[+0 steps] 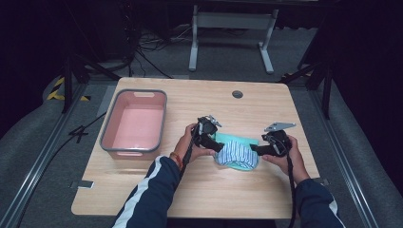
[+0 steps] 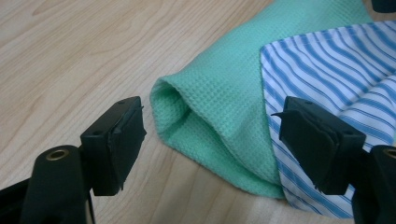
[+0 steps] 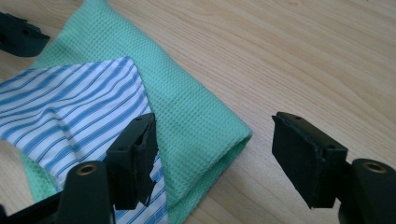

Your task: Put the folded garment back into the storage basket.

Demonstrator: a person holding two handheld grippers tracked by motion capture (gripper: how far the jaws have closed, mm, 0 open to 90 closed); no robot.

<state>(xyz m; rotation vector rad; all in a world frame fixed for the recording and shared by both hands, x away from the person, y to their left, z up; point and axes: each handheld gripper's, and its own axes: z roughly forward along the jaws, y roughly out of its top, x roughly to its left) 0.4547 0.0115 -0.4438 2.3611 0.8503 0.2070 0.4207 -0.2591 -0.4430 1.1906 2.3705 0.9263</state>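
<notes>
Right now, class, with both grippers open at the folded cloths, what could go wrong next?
1. The striped cloth lies loose on the green cloth; a grab might catch only one layer.
2. The left gripper straddles the green fold, so lifting may unfold it.
3. The right gripper could drag the pile across the table.

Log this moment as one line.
left claw: open, at green cloth | right claw: open, same cloth | striped cloth on top | pink bin: empty
</notes>
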